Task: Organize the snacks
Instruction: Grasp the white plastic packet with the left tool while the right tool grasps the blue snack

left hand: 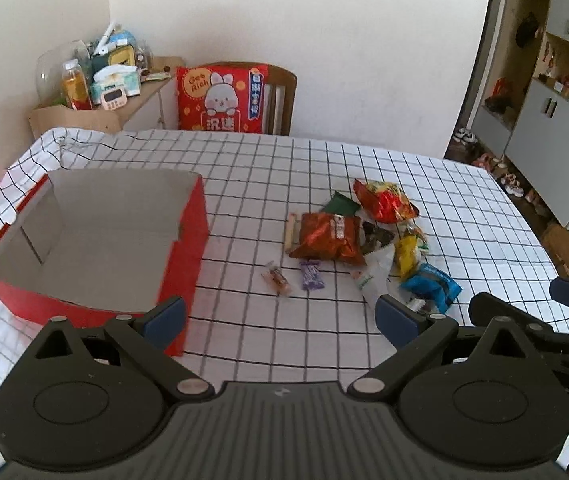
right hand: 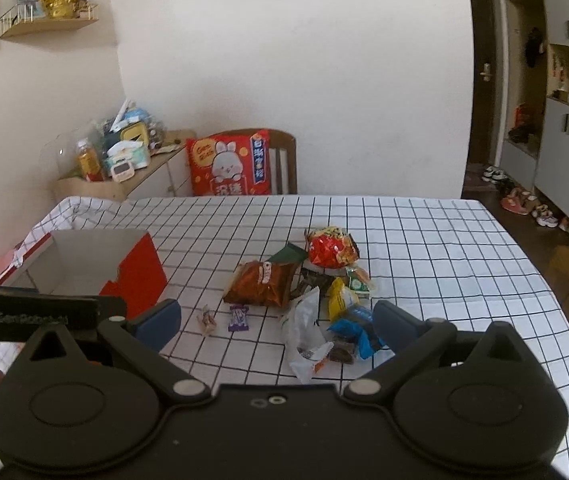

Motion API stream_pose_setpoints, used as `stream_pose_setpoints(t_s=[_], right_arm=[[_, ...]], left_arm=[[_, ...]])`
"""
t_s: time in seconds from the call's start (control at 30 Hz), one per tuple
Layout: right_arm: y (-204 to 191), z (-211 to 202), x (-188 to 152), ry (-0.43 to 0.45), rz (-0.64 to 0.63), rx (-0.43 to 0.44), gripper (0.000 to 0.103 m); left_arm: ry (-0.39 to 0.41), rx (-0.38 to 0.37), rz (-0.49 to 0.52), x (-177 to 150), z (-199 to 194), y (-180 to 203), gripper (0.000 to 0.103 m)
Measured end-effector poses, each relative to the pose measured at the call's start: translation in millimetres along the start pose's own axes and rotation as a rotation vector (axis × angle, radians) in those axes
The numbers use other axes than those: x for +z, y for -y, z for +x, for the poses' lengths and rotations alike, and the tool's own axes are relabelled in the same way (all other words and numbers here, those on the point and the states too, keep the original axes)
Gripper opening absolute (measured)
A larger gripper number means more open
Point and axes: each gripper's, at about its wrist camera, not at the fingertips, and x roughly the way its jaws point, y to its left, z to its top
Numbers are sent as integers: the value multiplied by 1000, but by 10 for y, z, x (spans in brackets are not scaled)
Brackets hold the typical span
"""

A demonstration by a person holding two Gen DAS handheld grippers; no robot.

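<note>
Nearby, crinkly foil packets (left hand: 326, 238) flank boxy cardboard (left hand: 96, 240).

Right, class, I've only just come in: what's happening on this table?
A person holds a gripper in each hand over a checked tablecloth, tidying snacks. Both the left gripper and the right gripper are open and hold nothing. The snacks lie in a loose pile, with two small sweets set apart from it. The red box beside them has nothing in it, so no sorting has begun.
</note>
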Motion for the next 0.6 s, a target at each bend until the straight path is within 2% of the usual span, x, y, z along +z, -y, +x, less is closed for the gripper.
stream_pose_setpoints(t_s=[0.27, 0.5, 0.6], right_arm=[[428, 176, -4, -47, 7, -15, 98], [803, 555, -23, -101, -41, -33, 96], [936, 757, -21, -126, -70, -32, 92]], left_arm=[[-41, 2, 9, 43, 230, 283, 101], [-98, -1, -7, 127, 595, 491, 101], [-119, 0, -1, 162, 789, 584, 101]])
